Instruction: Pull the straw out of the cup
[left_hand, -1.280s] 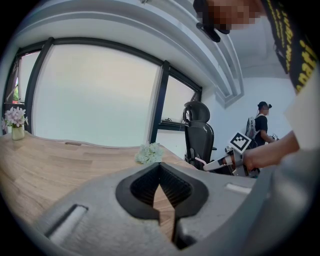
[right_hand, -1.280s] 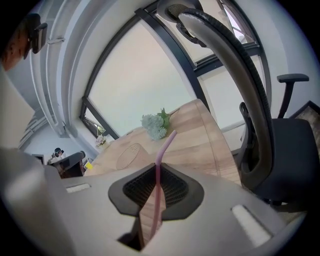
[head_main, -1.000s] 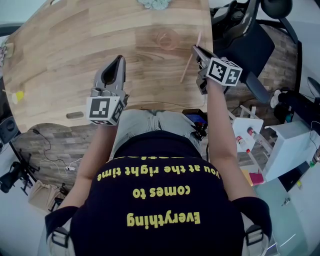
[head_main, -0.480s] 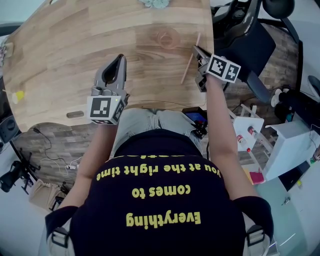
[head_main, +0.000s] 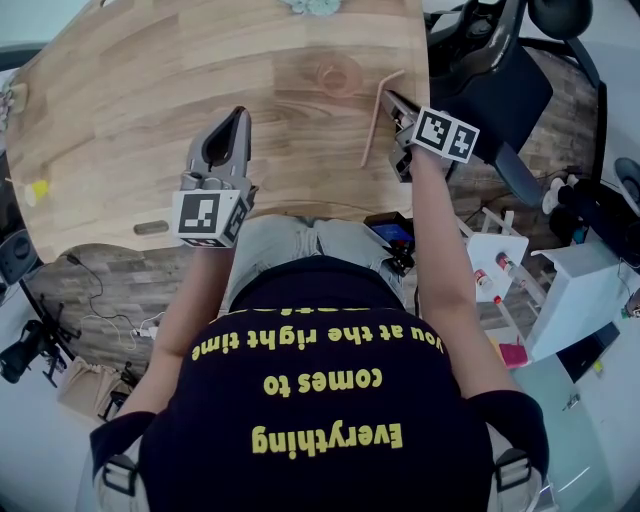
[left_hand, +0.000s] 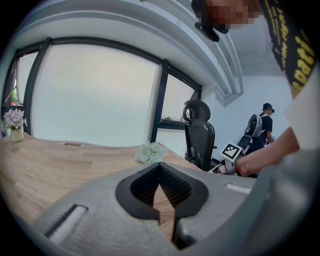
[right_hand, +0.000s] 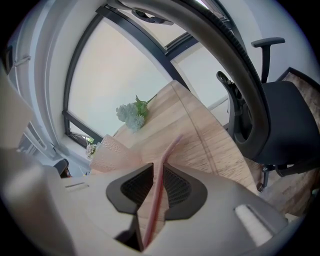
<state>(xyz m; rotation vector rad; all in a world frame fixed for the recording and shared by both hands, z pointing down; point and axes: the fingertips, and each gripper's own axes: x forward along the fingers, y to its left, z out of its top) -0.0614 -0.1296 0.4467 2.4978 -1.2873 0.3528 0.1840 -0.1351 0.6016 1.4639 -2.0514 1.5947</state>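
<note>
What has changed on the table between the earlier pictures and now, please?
The right gripper dipped slightly toward the table and its jaws have just been opening, loosening the straw between them. The left gripper and the cup stayed put.

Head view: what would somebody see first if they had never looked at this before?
The pink straw stands out: it is out of the cup and runs between the jaws of the right gripper, near the wooden table's right edge; those jaws have just been opening. The left gripper hovers shut and empty over the table's near edge.
</note>
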